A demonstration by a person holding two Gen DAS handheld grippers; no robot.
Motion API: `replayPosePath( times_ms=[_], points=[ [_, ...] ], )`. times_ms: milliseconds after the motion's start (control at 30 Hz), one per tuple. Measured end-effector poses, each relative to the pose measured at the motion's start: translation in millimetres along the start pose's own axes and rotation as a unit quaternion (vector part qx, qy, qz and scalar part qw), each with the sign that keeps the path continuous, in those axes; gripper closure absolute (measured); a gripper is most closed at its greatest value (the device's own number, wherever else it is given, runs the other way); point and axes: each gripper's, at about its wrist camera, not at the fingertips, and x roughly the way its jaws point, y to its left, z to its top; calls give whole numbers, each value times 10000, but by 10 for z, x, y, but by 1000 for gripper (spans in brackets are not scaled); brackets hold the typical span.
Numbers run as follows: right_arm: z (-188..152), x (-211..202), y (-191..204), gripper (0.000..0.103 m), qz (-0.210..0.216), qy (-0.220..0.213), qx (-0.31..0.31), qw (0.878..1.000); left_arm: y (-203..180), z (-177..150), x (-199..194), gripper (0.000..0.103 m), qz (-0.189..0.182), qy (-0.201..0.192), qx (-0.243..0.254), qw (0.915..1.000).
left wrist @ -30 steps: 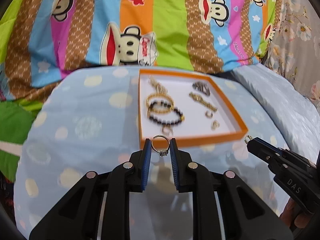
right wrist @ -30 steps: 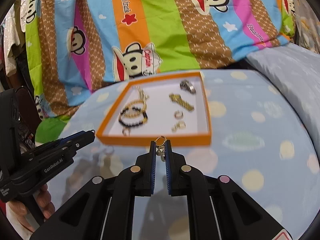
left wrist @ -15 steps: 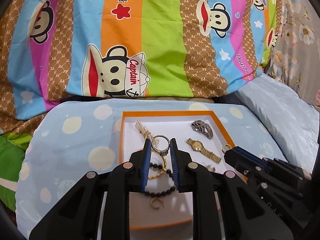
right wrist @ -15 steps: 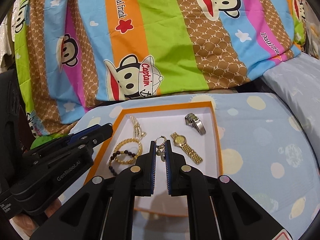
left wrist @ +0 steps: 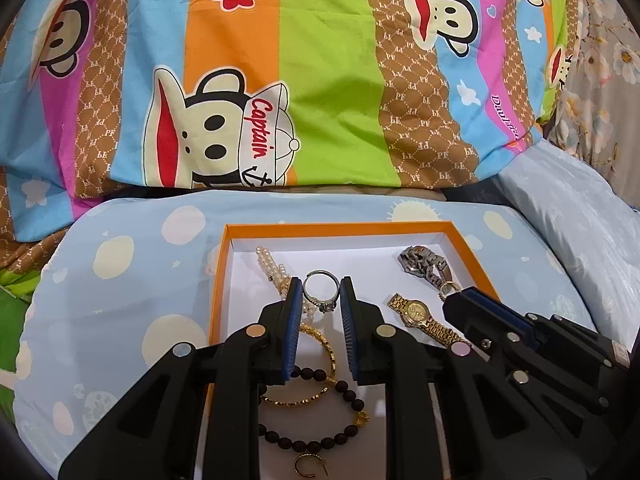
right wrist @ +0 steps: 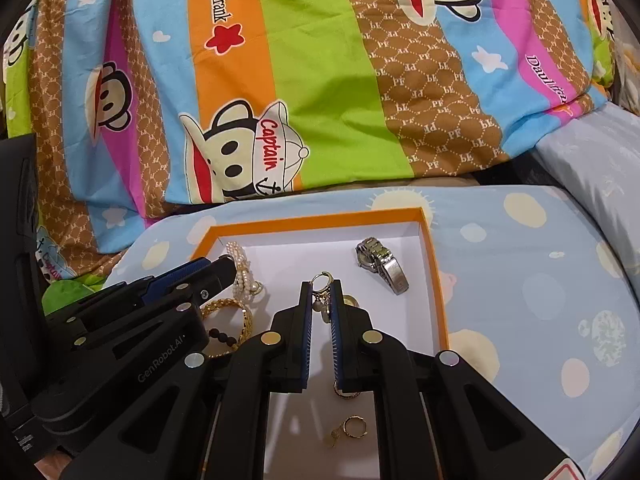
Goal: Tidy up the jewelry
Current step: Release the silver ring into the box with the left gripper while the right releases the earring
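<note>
An orange-rimmed white tray [left wrist: 340, 229] [right wrist: 440, 300] lies on a blue spotted cushion. My left gripper [left wrist: 320, 286] is shut on a silver ring with a stone [left wrist: 321, 290], held over the tray's middle. My right gripper [right wrist: 321, 286] is shut on a gold hoop earring with a pearl drop [right wrist: 322, 294], also over the tray. In the tray lie a pearl bracelet [left wrist: 272, 266], a gold bangle [left wrist: 320, 364], a dark bead bracelet [left wrist: 320, 412], a gold watch [left wrist: 420, 314], a silver watch [right wrist: 380, 262] and small gold earrings [right wrist: 352, 426].
A striped cartoon-monkey quilt [left wrist: 320, 80] rises behind the cushion [left wrist: 120, 300]. A pale blue pillow [left wrist: 580, 220] lies at the right. The right gripper's body [left wrist: 540, 344] crosses the left wrist view; the left gripper's body [right wrist: 120, 320] crosses the right wrist view.
Both grippers have moved forward from in front of the tray to over it, each still holding its piece. The tray now fills the lower part of both views.
</note>
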Motion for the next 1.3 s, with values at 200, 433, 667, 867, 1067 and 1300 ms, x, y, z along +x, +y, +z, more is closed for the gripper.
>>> replayPosePath(
  times_ms=[200,433,667,867,1067,1300],
  points=[
    [-8,31,10,95,-8,9,-48,10000,-27,-22,44,84,-8,29,29,10000],
    [-9,54,4,95,-1,33,-37,10000,-15,-30,74,84,2,54,11,10000],
    [-7,68,15,94,-105,-3,-124,9999,-11,-37,99,84,-11,83,3,10000],
    [-13,71,17,92,-159,-6,-138,9998,-5,-44,101,72,66,71,-6,10000],
    [-17,74,24,92,-163,1,-143,9998,-3,-39,99,72,78,59,-20,9999],
    [-17,75,22,92,-162,3,-146,9998,-2,-40,98,72,77,54,-18,10000]
  ],
)
